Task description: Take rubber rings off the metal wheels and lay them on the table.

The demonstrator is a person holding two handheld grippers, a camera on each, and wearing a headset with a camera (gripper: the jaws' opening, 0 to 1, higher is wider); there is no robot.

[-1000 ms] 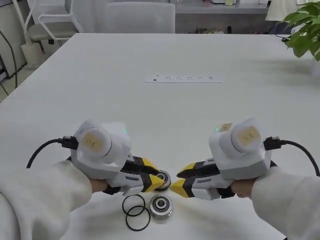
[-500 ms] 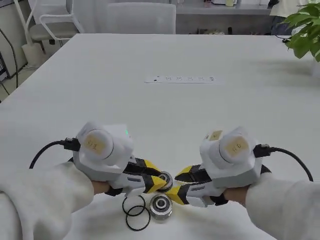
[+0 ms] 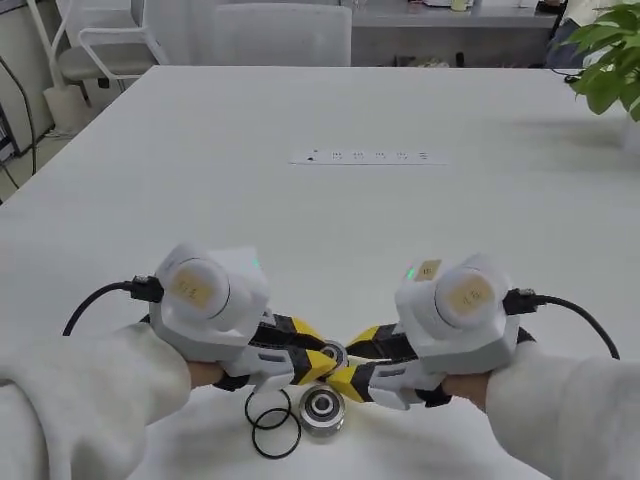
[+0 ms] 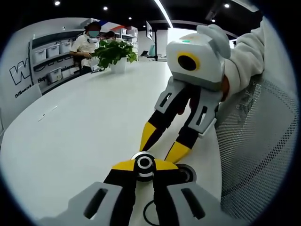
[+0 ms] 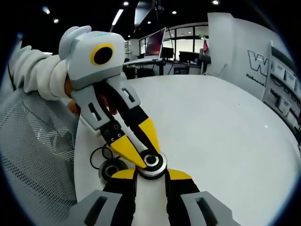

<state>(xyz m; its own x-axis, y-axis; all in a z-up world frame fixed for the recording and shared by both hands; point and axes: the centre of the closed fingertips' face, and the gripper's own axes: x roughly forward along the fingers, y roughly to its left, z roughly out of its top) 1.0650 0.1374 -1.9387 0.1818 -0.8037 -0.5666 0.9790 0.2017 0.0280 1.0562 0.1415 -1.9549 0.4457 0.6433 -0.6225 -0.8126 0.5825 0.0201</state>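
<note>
My left gripper (image 3: 322, 360) is shut on a small metal wheel (image 3: 331, 354) and holds it just above the table; in its own view the wheel (image 4: 144, 164) sits clamped between the yellow tips. Coming in from the right, my right gripper (image 3: 348, 366) is open, its yellow tips on either side of that wheel (image 5: 153, 162). A second metal wheel (image 3: 322, 407) lies on the table right below. Two black rubber rings (image 3: 272, 423) lie overlapping to its left.
The white table (image 3: 330, 230) stretches far ahead, with a flat white power strip (image 3: 366, 157) in its middle. A chair (image 3: 110, 45) stands at the far left corner and a green plant (image 3: 608, 60) at the far right. People stand far off beyond the plant (image 4: 113, 52).
My right gripper has moved left and slightly down until its tips reach the wheel held by my left gripper. The left gripper, the loose wheel and the rings have stayed put.
</note>
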